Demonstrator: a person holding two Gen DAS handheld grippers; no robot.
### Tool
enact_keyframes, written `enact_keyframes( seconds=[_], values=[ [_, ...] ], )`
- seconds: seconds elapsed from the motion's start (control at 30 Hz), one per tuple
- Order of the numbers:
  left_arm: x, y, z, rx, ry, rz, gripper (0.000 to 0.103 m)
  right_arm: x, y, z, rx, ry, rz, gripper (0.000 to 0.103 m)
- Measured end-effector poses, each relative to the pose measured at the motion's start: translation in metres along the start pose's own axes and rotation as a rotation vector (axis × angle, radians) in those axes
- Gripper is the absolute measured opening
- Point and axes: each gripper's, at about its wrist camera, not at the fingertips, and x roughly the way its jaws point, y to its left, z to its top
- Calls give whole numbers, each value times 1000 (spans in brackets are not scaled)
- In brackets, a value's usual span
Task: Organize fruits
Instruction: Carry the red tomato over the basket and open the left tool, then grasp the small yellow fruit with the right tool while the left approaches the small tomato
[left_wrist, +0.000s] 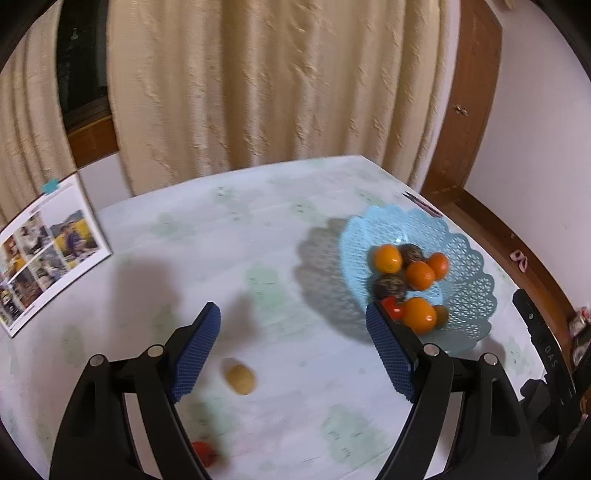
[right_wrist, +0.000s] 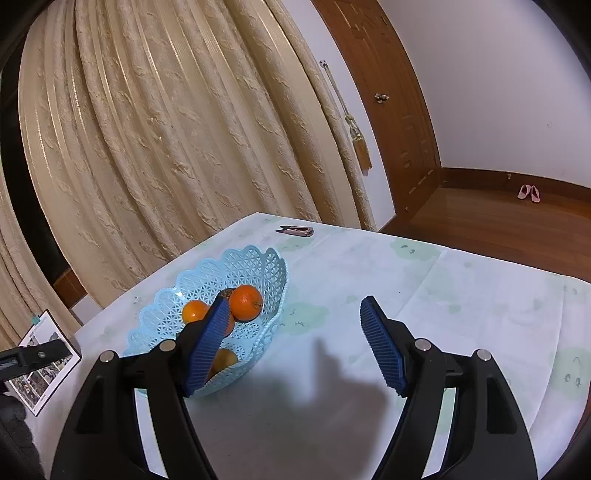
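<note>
A light blue lattice basket (left_wrist: 469, 280) sits on the table's right side and holds several oranges (left_wrist: 419, 275), two dark round fruits (left_wrist: 390, 286) and a red fruit (left_wrist: 392, 309). My left gripper (left_wrist: 293, 314) hangs open above the tablecloth, left of the basket, with nothing between its blue pads. A small tan fruit (left_wrist: 241, 379) lies on the cloth below it, and a red fruit (left_wrist: 205, 453) lies nearer the front edge. In the right wrist view my right gripper (right_wrist: 293, 302) is open and empty, just right of the basket (right_wrist: 192, 291), where an orange (right_wrist: 246, 302) shows.
An open photo booklet (left_wrist: 48, 247) lies at the table's left edge. Small clippers (right_wrist: 297, 231) rest near the far edge by the cream curtain (right_wrist: 177, 140). The table's right edge drops to a wooden floor with pink slippers (right_wrist: 529, 192).
</note>
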Motion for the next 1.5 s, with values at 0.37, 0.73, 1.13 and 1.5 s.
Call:
enact_keyframes(
  seconds=[0.37, 0.73, 1.13, 1.5],
  values=[
    [-24, 64, -32, -97, 8, 61, 81, -1, 0, 0, -2, 2, -24, 75],
    [-10, 96, -87, -165, 118, 74, 81, -9, 12, -6, -53, 22, -23, 78],
    [6, 86, -115, -137, 192, 43, 81, -25, 55, -15, -150, 73, 115, 83],
    [9, 80, -117, -79, 190, 46, 49, -22, 114, -48, -328, 204, 249, 83]
  ],
)
